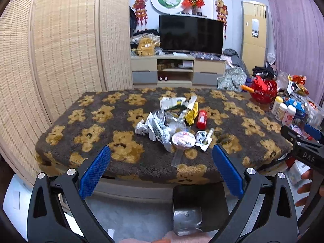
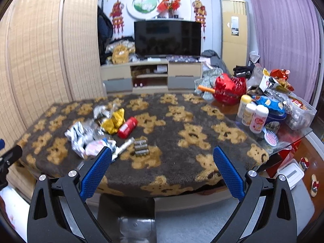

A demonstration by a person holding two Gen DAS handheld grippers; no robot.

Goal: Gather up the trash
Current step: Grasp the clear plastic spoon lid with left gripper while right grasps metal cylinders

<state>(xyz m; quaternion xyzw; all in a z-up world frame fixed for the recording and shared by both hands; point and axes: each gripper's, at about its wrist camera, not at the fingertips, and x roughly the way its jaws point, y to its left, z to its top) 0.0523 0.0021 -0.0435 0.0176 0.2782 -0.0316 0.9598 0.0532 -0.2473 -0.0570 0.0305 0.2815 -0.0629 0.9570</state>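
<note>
The trash is gathered in a loose heap near the middle of the brown plush table cover printed with tan bears (image 1: 125,145). The heap comprises crumpled silver foil wrappers (image 1: 156,125), a crumpled gold foil packet (image 1: 192,114), a red cylindrical plastic bottle lying on its side (image 1: 201,119), a round white sealed cup with a pink printed lid (image 1: 183,139) and a thin white tube (image 2: 123,147).

The foil wrappers are judged to be very light, soft and crushable; they may be taken at any raised fold, and a firm pinch is advised because foil slides easily. The red bottle is judged stiff and smooth and liable to roll; it should be taken across its middle, square to its long axis. The sealed cup is best taken at its rim, since the lid film is probably fragile. A small dark ribbed block (image 2: 141,146) lies just beside the tube; what it is cannot be told, as the right wrist view is blurred there.

The left gripper (image 1: 161,172) is held level before the near table edge, pointed at the heap, with its blue pads spread wide and nothing between them. The right gripper (image 2: 162,172) is held likewise, aimed to the right of the heap, spread wide and empty.
</note>
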